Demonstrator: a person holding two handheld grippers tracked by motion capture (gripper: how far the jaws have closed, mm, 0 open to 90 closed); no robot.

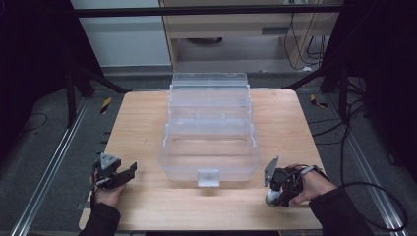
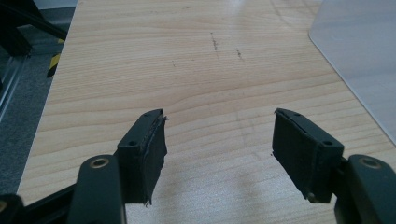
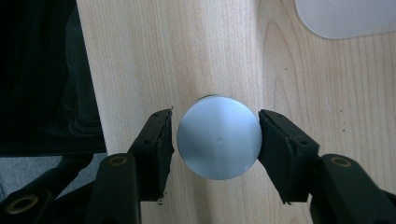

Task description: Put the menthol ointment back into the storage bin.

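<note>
Near the table's front edge, the right gripper stands over a small round-topped can; the clear box lies open mid-table. Left gripper jaws gape over bare wood. Right gripper view: jaws flank the can's lid, barely apart or touching; centring before squeezing seems wise.

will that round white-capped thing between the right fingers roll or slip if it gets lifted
The cylinder looks smooth and round, so the flat fingers probably touch little of it; it may slip. It stands upright on the table; tipped over, it would likely roll.
</note>
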